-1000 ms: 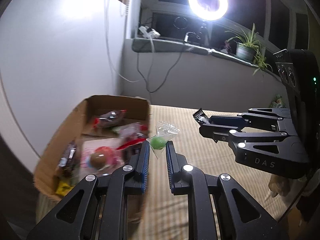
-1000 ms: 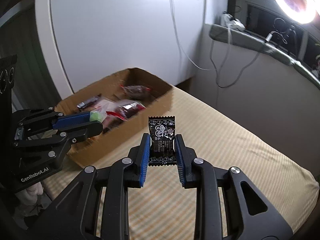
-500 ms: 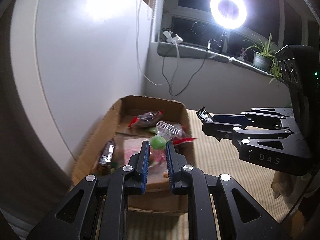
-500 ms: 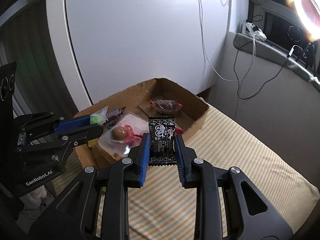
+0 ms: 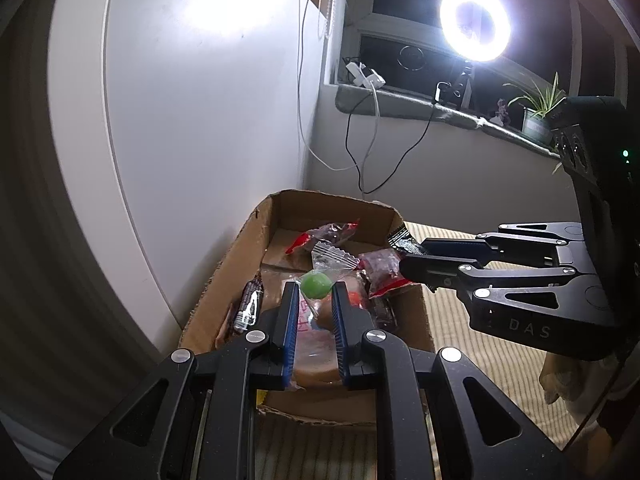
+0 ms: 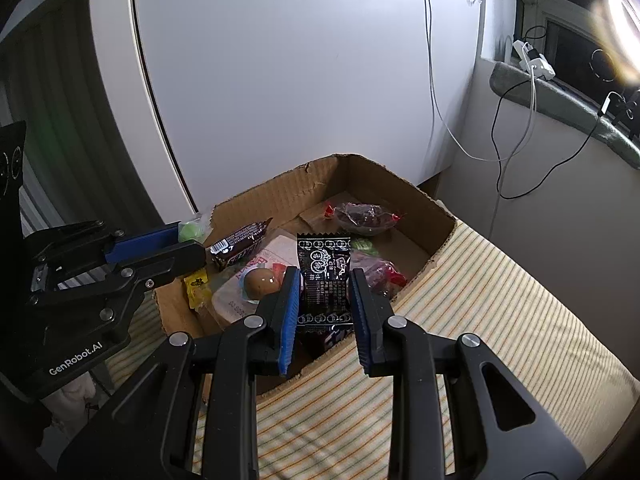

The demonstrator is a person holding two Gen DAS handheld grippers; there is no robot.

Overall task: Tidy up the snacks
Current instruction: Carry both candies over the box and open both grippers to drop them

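Note:
My left gripper [image 5: 314,290] is shut on a clear-wrapped green candy [image 5: 316,283] and holds it above the open cardboard box [image 5: 236,256]. My right gripper [image 6: 325,278] is shut on a black snack packet [image 6: 325,276], upright, over the box's [image 6: 436,216] near edge. In the left wrist view the right gripper [image 5: 404,260] comes in from the right, the packet's end [image 5: 402,242] over the box's right wall. In the right wrist view the left gripper [image 6: 192,240] holds the green candy [image 6: 191,231] over the box's left wall.
The box holds several wrapped snacks, among them a dark bar [image 6: 240,242], a red-ended packet [image 6: 362,216] and a pack with a brown ball [image 6: 260,282]. It sits on a striped cloth [image 6: 500,300] beside a white panel [image 6: 300,80]. Cables [image 5: 360,152] hang from the windowsill.
Both grippers have moved left from above the striped cloth to over the box, each still holding its snack.

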